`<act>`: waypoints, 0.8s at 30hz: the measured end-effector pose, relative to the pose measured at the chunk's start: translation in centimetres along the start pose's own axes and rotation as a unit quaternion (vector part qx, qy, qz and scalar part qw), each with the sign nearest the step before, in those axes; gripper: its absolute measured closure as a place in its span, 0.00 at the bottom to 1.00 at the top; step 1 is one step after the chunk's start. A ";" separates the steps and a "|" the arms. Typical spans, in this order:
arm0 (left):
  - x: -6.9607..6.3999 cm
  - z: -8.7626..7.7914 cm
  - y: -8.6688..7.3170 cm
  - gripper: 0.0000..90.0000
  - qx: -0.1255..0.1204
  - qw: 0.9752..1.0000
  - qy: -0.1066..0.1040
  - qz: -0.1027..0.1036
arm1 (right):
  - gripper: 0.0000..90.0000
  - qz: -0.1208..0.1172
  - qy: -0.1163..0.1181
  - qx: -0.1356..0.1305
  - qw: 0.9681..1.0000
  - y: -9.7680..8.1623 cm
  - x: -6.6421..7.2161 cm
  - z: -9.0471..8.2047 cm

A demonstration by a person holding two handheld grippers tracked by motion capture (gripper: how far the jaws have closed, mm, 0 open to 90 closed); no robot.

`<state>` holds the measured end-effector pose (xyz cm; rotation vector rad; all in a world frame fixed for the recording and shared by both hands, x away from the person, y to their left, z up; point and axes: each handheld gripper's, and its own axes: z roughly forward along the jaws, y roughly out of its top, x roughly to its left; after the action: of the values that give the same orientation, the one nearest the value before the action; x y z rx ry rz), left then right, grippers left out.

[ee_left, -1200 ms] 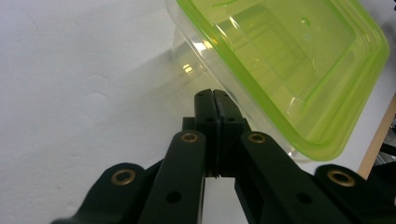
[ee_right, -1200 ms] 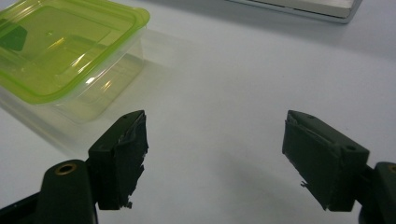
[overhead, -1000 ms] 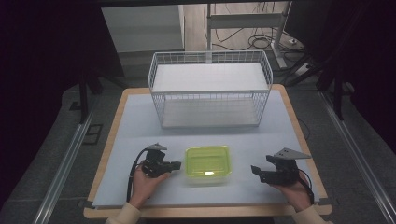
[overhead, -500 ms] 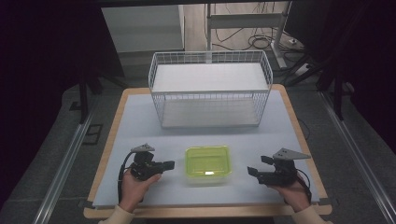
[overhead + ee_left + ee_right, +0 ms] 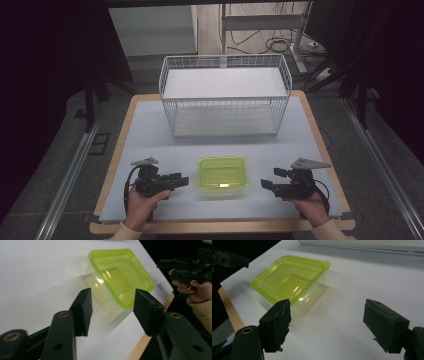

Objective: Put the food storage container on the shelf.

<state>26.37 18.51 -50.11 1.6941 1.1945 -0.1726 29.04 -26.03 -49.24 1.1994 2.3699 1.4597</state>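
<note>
Both tongs, left (image 5: 184,181) and right (image 5: 266,184), are open and empty beside the green-lidded box (image 5: 222,176) at the picture's lower middle, the left just opened; next they should close on it.

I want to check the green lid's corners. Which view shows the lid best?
The right gripper view: the lid is sharp and whole. The left gripper view blurs it; the high view shows it small.

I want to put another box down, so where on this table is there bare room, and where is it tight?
Bare strip: between the wire basket and the green-lidded container. Also bare: the table left of the basket and its right edge beside it. Crowded: the near edge, where the left gripper and right gripper flank the container.
</note>
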 end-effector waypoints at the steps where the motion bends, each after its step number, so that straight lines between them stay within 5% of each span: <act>1: 0.0 0.1 0.1 0.53 0.003 1.000 -0.004 -0.004 | 0.25 0.005 0.005 0.001 1.000 0.0 0.0 0.1; 8: 0.4 0.7 0.2 0.53 0.011 0.999 -0.020 -0.028 | 0.33 0.048 0.053 0.020 0.997 0.8 -0.3 1.0; 16: 0.7 1.1 0.4 0.56 0.013 0.998 -0.039 -0.046 | 0.39 0.077 0.073 0.028 0.994 1.4 -0.1 2.4; 24: 1.0 2.5 1.2 0.55 0.021 0.998 -0.036 -0.051 | 0.45 0.105 0.081 0.047 0.990 1.8 -0.3 4.2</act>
<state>28.83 17.19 -51.15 1.6510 1.2320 -0.3211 32.26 -22.86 -50.10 1.4441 2.5092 1.5785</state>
